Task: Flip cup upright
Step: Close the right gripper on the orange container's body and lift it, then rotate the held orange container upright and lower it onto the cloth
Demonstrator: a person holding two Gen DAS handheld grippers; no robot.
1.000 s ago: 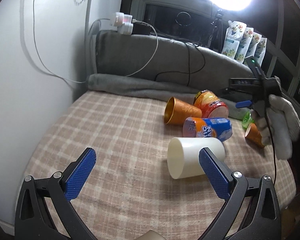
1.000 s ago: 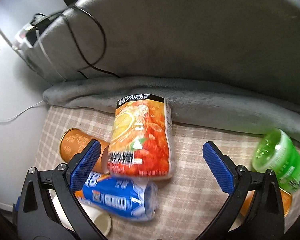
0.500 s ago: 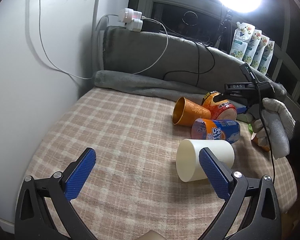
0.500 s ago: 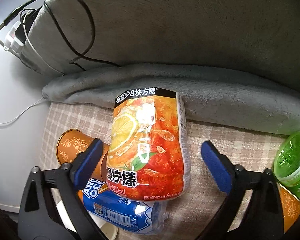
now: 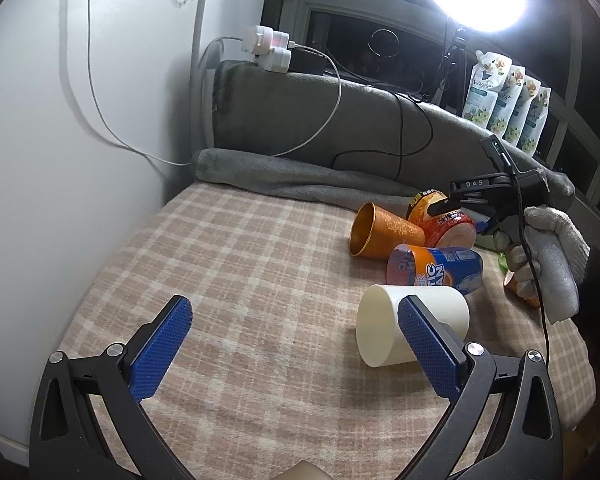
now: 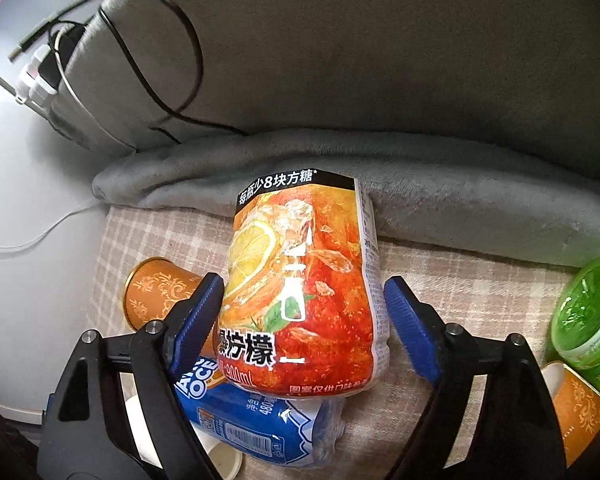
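A red-orange lemon-tea cup (image 6: 300, 292) lies on its side on the checked cloth, against the grey blanket roll; it also shows in the left wrist view (image 5: 446, 222). My right gripper (image 6: 302, 312) straddles it, the left pad touching its side, the right pad a small gap away. The right gripper (image 5: 460, 208) also shows in the left wrist view, held by a gloved hand. My left gripper (image 5: 296, 344) is open and empty over the cloth, its right finger in front of a white cup (image 5: 412, 324) lying on its side.
A gold cup (image 5: 384, 232) and a blue-orange cup (image 5: 436, 268) lie on their sides beside the lemon-tea cup. A green cup (image 6: 588, 312) and another gold cup (image 6: 580, 408) lie at the right. Grey blanket (image 6: 420, 184) and cables (image 5: 400, 132) behind; wall at left.
My right gripper has moved forward around the lemon-tea cup and its jaws have narrowed on it. My left gripper has drawn back and up a little.
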